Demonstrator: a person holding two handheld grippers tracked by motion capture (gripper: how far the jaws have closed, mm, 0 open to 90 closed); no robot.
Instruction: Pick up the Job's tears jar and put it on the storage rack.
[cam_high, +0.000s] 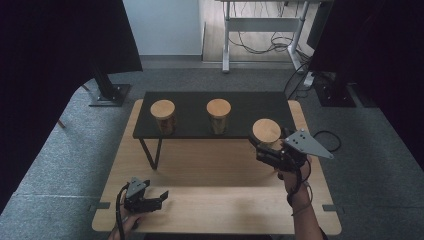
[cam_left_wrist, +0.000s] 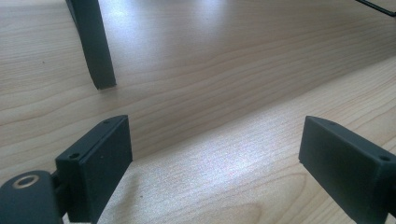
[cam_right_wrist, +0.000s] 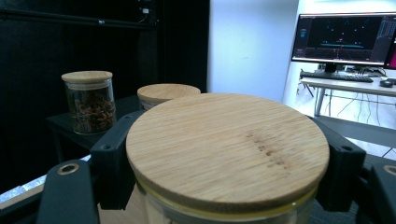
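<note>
Much of the held jar is out of sight

The round glass jar with the bamboo lid (cam_right_wrist: 227, 149) is cut off by the bottom edge in the right gripper view, its contents unseen; the middle lidded glass jar (cam_right_wrist: 168, 92) behind hides all but its lid; the slim black shelf leg (cam_left_wrist: 93, 42) runs off the top.

Your high view dim, corners black; glare on table (cam_left_wrist: 224, 168) at 12 o'clock; near lid (cam_right_wrist: 227, 147) soft.
</note>
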